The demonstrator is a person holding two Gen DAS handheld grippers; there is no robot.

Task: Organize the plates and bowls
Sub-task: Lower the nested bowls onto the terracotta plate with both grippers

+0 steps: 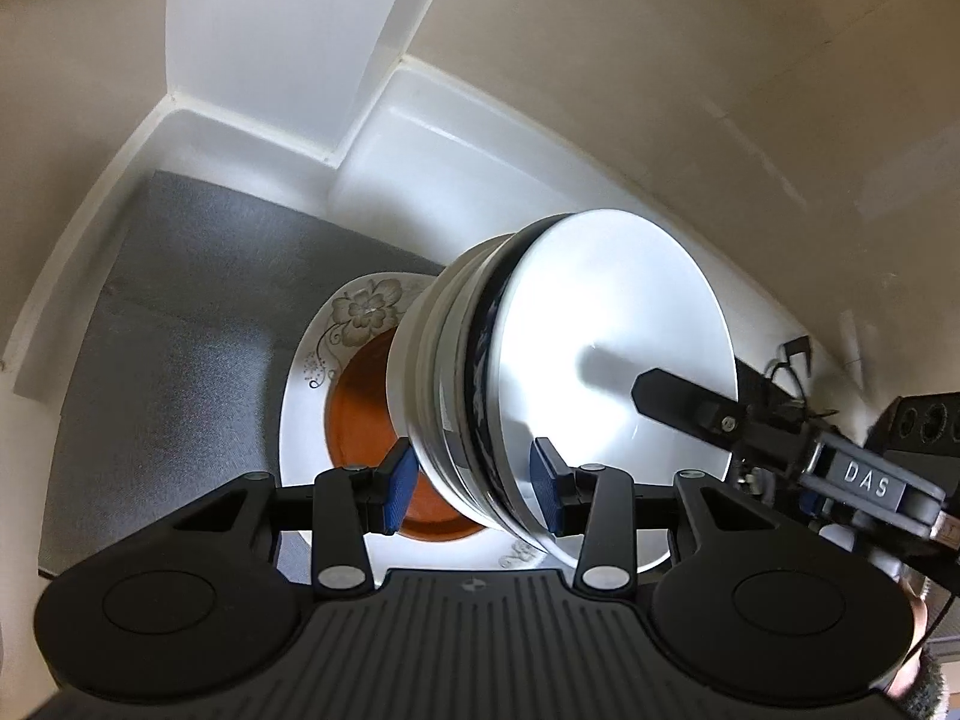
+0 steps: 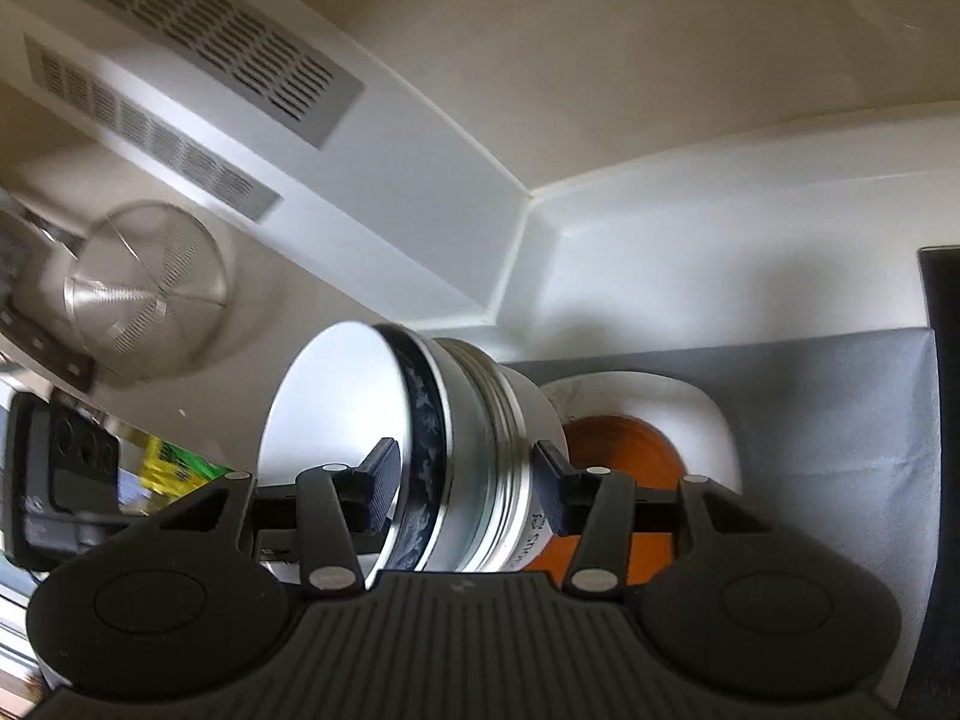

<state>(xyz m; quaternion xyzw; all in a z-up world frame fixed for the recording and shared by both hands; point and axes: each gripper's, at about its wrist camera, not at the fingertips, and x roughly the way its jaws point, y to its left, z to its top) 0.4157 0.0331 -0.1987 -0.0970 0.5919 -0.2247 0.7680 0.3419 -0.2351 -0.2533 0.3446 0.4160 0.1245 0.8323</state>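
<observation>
A stack of nested bowls (image 1: pixel 480 372), white, steel and dark blue patterned, hangs tilted on its side between both grippers. My left gripper (image 1: pixel 474 495) is shut on the stack's rim, one blue pad on each side. My right gripper (image 2: pixel 465 486) is shut on the same stack (image 2: pixel 456 450) from the opposite side. Below the stack lies a white floral plate (image 1: pixel 360 312) with an orange plate (image 1: pixel 360 408) on it, on a grey shelf liner (image 1: pixel 198 312). The right gripper's finger (image 1: pixel 678 396) shows inside the top bowl in the left wrist view.
White cabinet walls (image 1: pixel 480 138) enclose the shelf at the back and left. In the right wrist view a metal vent panel (image 2: pixel 204 42) and a round wire strainer (image 2: pixel 144 294) are up left, and a dark edge (image 2: pixel 942 390) bounds the right.
</observation>
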